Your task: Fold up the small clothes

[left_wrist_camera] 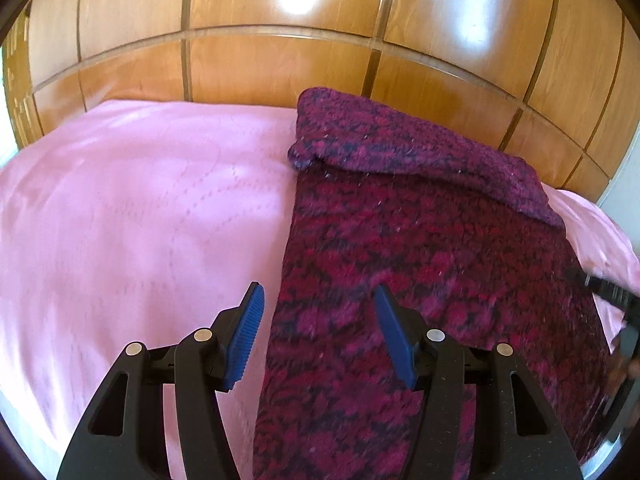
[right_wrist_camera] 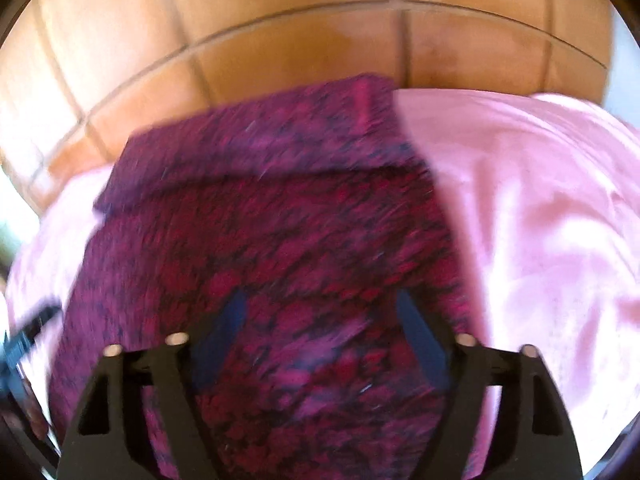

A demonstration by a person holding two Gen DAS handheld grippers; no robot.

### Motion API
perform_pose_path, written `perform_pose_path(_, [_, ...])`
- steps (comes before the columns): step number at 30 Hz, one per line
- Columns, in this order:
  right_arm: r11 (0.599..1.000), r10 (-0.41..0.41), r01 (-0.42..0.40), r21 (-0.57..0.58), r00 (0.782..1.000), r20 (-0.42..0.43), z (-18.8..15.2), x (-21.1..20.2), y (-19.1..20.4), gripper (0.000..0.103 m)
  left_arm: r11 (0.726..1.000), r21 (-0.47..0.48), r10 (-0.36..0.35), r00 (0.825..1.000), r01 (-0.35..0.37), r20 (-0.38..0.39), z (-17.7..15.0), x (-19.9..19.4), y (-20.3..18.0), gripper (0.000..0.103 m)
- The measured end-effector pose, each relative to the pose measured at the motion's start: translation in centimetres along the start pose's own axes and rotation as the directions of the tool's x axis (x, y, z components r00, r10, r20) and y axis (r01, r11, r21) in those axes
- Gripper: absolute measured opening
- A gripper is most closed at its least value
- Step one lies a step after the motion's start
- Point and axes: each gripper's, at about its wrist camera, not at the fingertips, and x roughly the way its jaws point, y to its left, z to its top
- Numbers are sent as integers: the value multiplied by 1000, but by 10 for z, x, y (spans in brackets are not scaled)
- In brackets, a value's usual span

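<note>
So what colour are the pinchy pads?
Blue, with ridges. The left gripper's pads show it best in the left wrist view.

You see a pink sheet (left_wrist_camera: pixel 120 220) filling the left and centre of the frame, glossy wood panelling (left_wrist_camera: pixel 280 60) across the top.

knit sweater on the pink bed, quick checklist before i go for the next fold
1. Far end of the knit sweater already folded over: ok.
2. Left gripper jaws apart, nothing pinched: ok.
3. Left gripper straddles the sweater's left edge: ok.
4. Right gripper jaws apart over the sweater's middle, not at an edge: not ok.
5. Sweater's near hem in view: cannot tell.
6. Pink bedspread smooth beside the sweater: ok.
</note>
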Motion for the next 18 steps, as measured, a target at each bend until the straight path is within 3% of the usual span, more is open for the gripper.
perform_pose_path(2, [991, 13, -17, 130, 999, 31, 13, -2, -23, 57, 1000, -6, -1, 1000, 1, 2, -3, -1, 3, 57])
perform_pose_path(4, [983, -11, 2, 182, 999, 51, 22, -1, -33, 55, 1000, -7, 2, 1000, -2, -1, -2, 0, 4, 57])
perform_pose_path(5, [973, 32, -42, 229, 998, 48, 26, 2, -39, 54, 1000, -10, 0, 1000, 0, -1, 1, 1, 5, 57])
perform_pose_path(8, [891, 224, -235, 388, 972, 75, 35, 12, -58, 56, 1000, -5, 8, 1000, -7, 20, 12, 2, 2, 57])
perform_pose_path(9, [855, 271, -289, 430, 957, 103, 38, 16, -63, 64, 1000, -2, 9, 1000, -9, 22, 15, 3, 1, 57])
perform_pose_path(11, [781, 346, -363, 509, 929, 132, 43, 28, -71, 68, 1000, -1, 5, 1000, -5, 18, 21, 8, -2, 56])
perform_pose_path(13, [742, 357, -376, 555, 922, 148, 48, 42, -75, 67, 1000, 3, -1, 1000, 1, 9, 22, 12, -8, 56])
perform_pose_path(16, [726, 327, -343, 597, 935, 138, 58, 61, -83, 48, 999, 37, -7, 1000, 7, -2, 16, 13, -16, 57])
perform_pose_path(17, [729, 305, -319, 605, 943, 130, 62, 65, -84, 32, 999, 49, -6, 1000, 6, -8, 13, 14, -17, 56])
perform_pose_path(18, [749, 258, -270, 605, 960, 109, 68, 69, -87, 22, 998, 59, -2, 1000, 3, -18, 9, 14, -18, 56])
